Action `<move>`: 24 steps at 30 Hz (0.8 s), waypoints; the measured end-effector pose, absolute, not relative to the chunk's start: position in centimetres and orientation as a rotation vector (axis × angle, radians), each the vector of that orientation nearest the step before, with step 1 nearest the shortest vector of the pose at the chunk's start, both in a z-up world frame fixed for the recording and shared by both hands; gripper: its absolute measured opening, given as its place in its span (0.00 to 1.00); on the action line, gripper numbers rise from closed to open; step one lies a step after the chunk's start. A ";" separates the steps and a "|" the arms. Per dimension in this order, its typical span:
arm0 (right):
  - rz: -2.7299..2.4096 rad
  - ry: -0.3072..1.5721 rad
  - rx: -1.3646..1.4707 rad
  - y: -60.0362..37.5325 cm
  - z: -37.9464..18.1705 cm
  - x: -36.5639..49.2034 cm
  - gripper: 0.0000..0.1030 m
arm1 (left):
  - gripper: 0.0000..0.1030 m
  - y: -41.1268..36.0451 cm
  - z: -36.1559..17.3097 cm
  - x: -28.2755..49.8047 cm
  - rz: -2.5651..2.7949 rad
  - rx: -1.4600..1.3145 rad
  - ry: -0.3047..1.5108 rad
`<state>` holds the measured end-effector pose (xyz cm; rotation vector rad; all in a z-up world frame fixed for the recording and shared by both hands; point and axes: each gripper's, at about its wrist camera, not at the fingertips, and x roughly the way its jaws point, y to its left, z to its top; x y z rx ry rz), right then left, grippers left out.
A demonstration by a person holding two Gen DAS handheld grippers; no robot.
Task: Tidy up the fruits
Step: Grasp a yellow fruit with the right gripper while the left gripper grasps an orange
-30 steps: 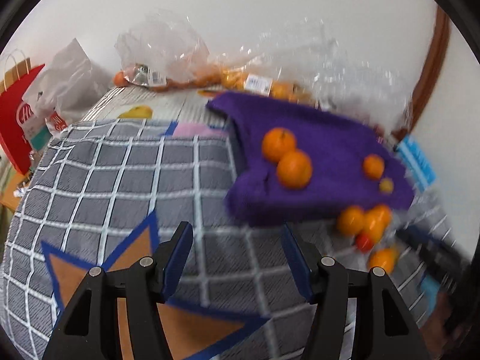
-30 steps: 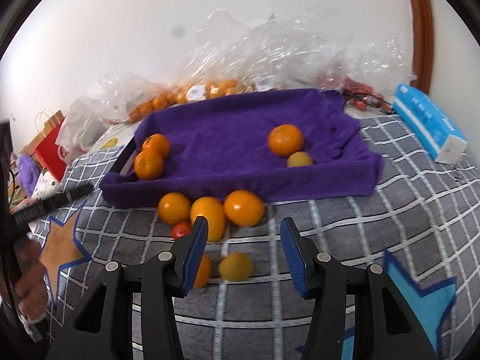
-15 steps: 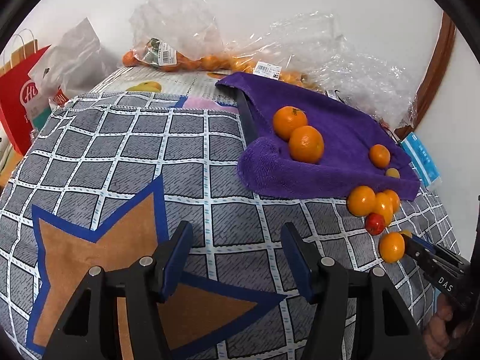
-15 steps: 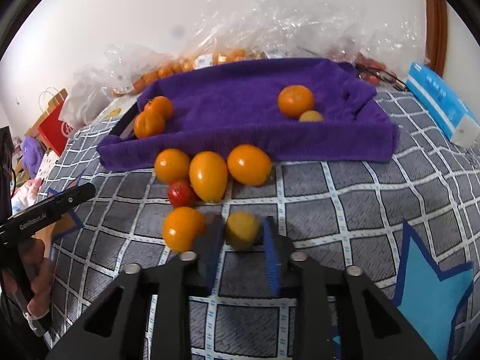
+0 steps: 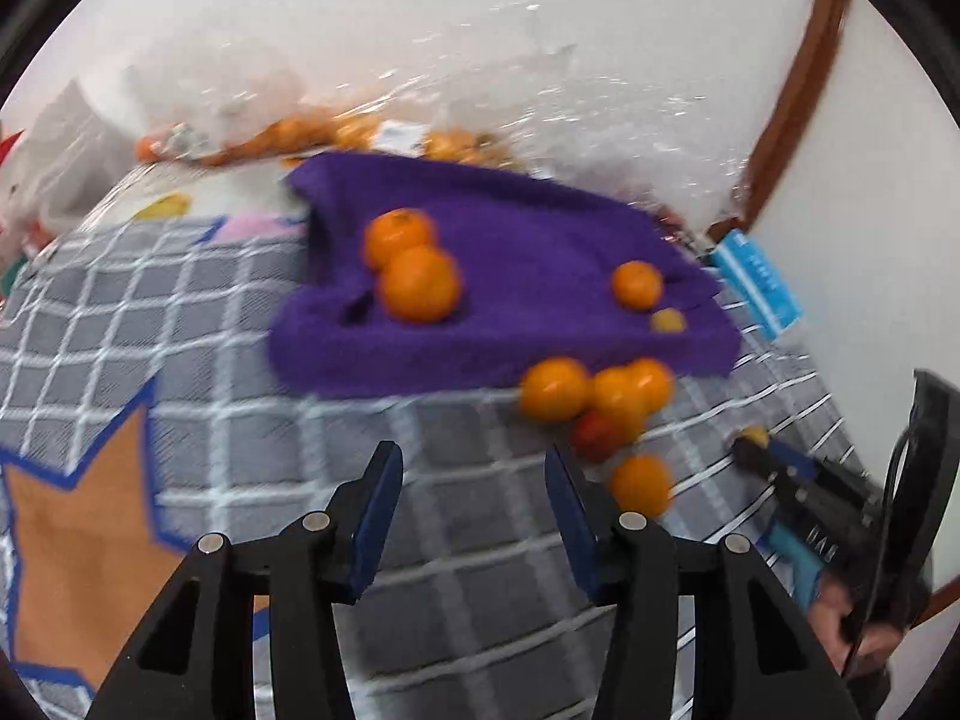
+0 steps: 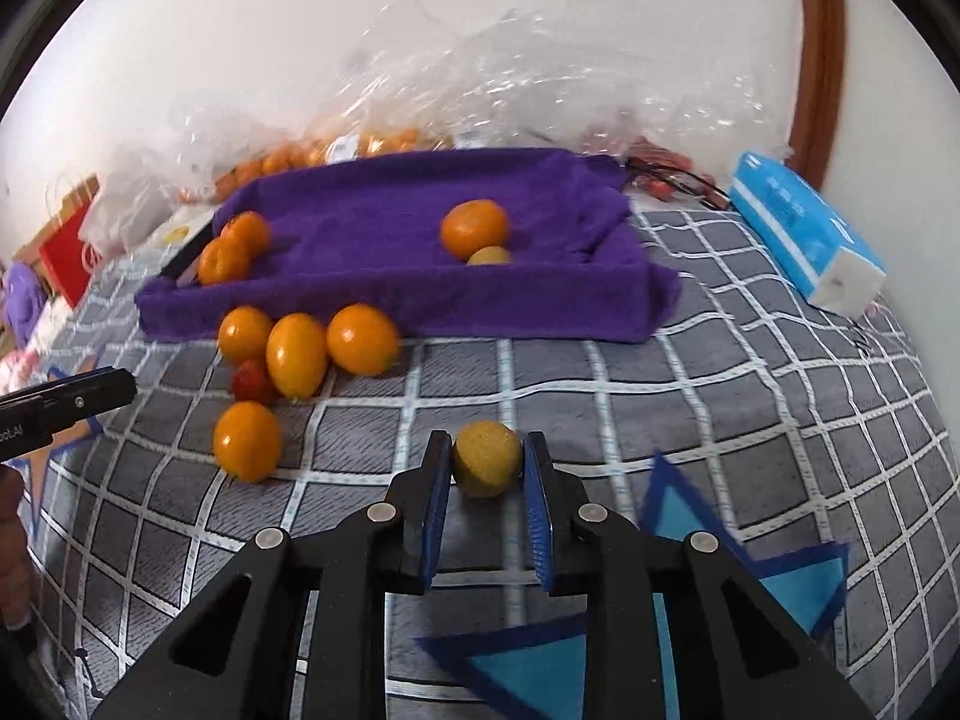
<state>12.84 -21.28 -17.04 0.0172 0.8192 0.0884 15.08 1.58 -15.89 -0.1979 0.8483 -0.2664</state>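
Observation:
My right gripper (image 6: 487, 471) is shut on a small yellow fruit (image 6: 486, 459) just above the checked cloth. Left of it lie a loose orange (image 6: 247, 441), a small red fruit (image 6: 252, 380) and three more oranges (image 6: 297, 354) against a purple-towel tray (image 6: 420, 306). Two oranges (image 6: 231, 249) lie in the tray at its left, an orange (image 6: 474, 228) and a yellow fruit (image 6: 489, 255) at its right. My left gripper (image 5: 474, 516) has nothing between its fingers and its jaws are closing; the loose orange (image 5: 641, 483) lies just right of its right finger.
Clear plastic bags (image 6: 480, 84) with more oranges pile up behind the tray against the wall. A blue tissue pack (image 6: 804, 234) lies at the right. A red paper bag (image 6: 66, 246) stands at the far left. The grey checked cloth (image 6: 720, 390) covers the surface.
My right gripper closed on the yellow fruit and drew it away from the other fruits. My left gripper swung right toward the loose fruits, its jaws narrowing.

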 end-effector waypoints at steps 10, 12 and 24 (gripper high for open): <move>0.180 0.802 0.122 -22.7 -16.9 12.7 0.23 | 0.40 -1.7 -17.0 19.1 -0.296 -0.269 0.901; 0.186 0.802 0.126 -22.6 -17.0 12.7 0.23 | 0.38 -1.7 -17.4 19.4 -0.283 -0.282 0.901; 0.192 0.818 0.131 -22.6 -17.2 12.9 0.23 | 0.32 2.6 -16.2 16.6 -0.200 -0.243 0.935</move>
